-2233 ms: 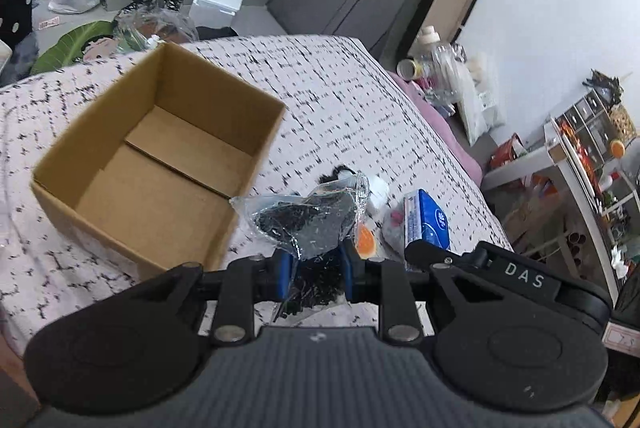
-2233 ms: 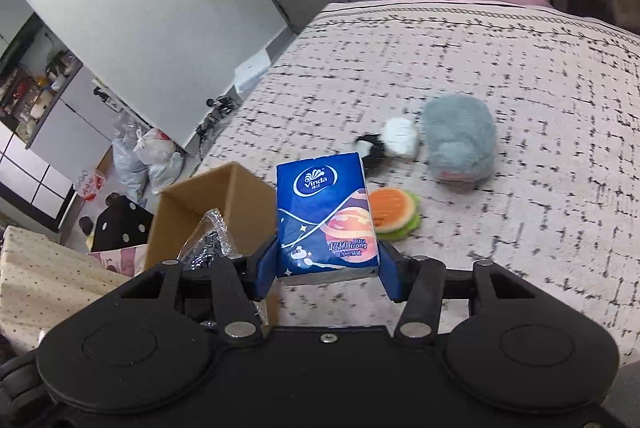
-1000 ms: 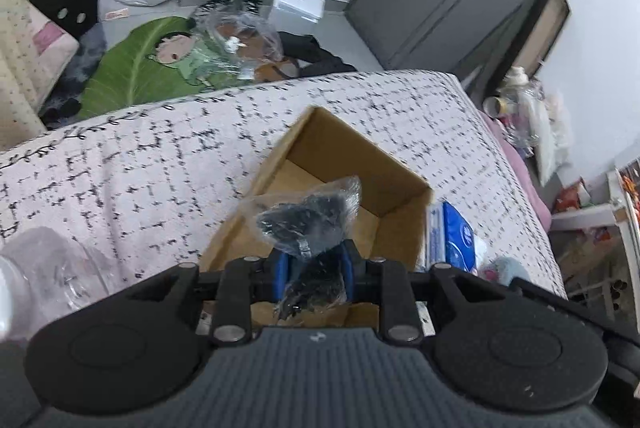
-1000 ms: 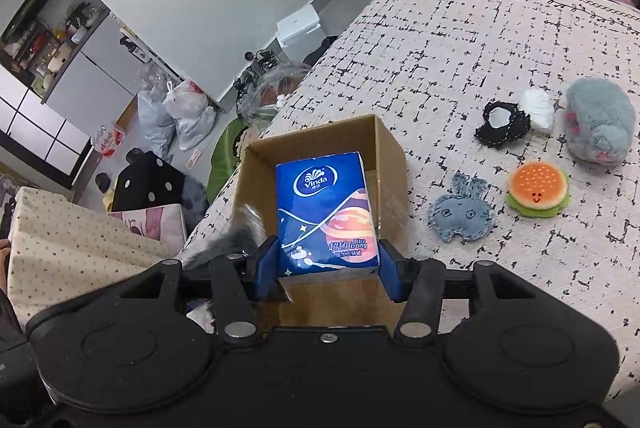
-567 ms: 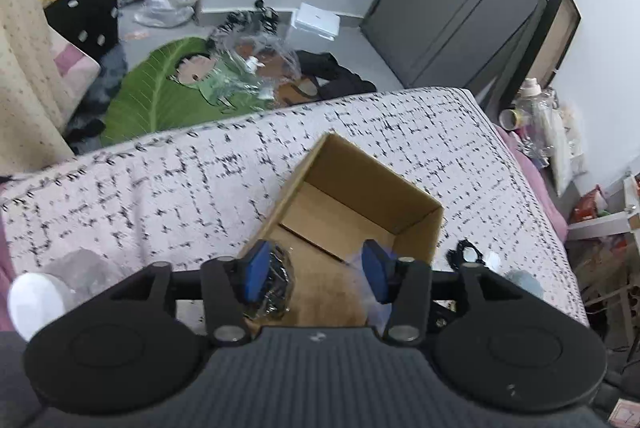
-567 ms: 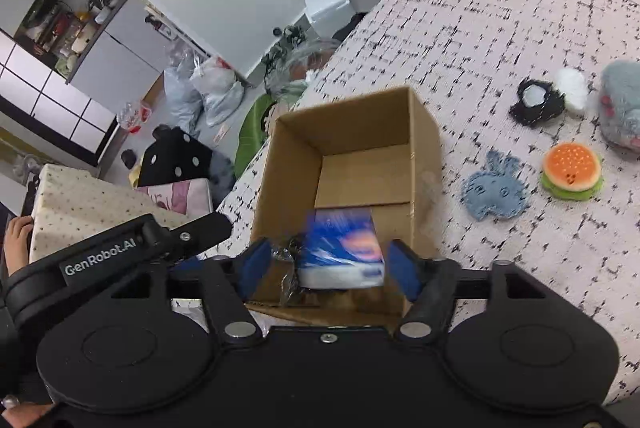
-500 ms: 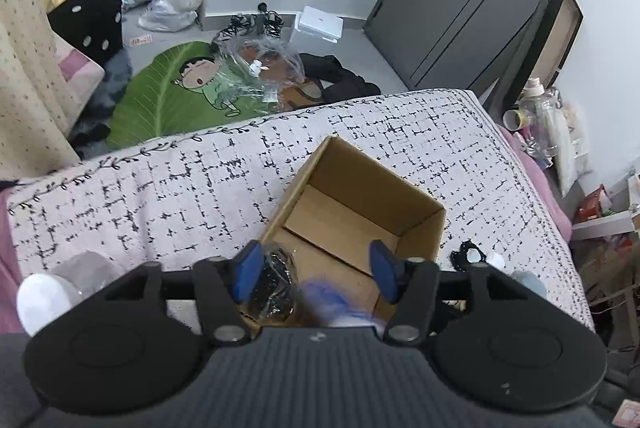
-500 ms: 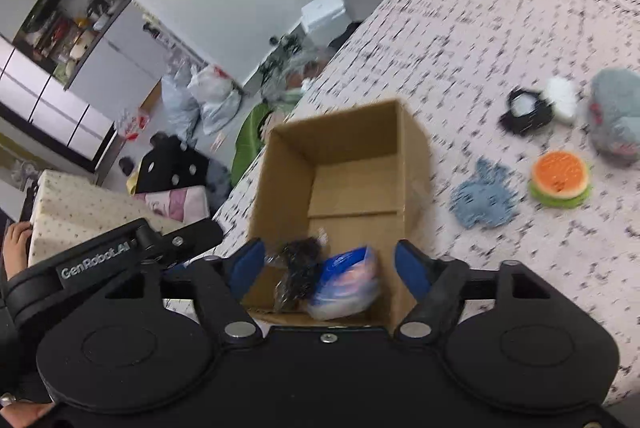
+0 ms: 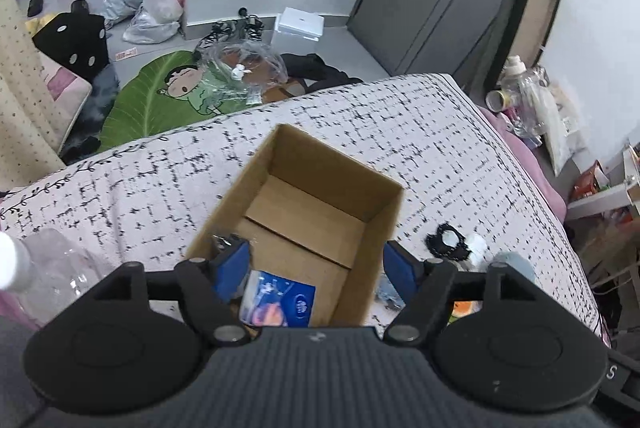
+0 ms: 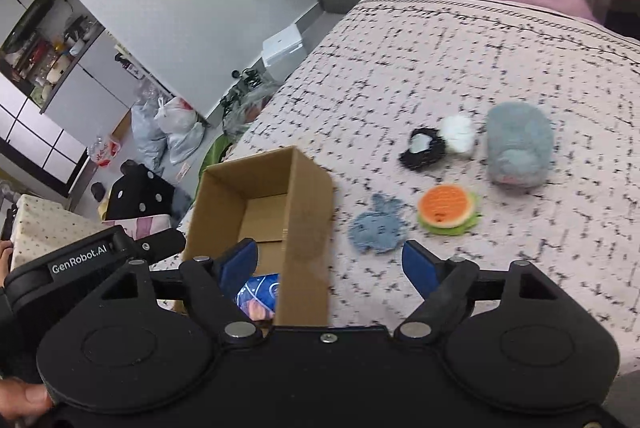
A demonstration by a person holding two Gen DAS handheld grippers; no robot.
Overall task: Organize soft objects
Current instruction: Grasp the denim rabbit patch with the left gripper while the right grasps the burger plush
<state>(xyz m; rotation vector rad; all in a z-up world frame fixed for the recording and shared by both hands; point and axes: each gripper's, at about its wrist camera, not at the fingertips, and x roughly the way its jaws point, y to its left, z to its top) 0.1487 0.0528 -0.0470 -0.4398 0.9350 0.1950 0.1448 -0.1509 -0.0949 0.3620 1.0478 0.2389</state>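
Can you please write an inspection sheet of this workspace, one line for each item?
Surface: bed cover, pale with black marks.
Job's things: open box holds a blue tissue pack; a clear bag shows at its near corner. Beside the box on the cover lie a blue felt piece, burger toy, black piece, white puff and grey plush.
Clutter: plastic bottle on the left.
Grippers: left hand-held gripper open, empty; right hand-held gripper open, empty.
Cables: nothing seen.
Surroundings: plastic bags, leaf mat and white box on the floor.
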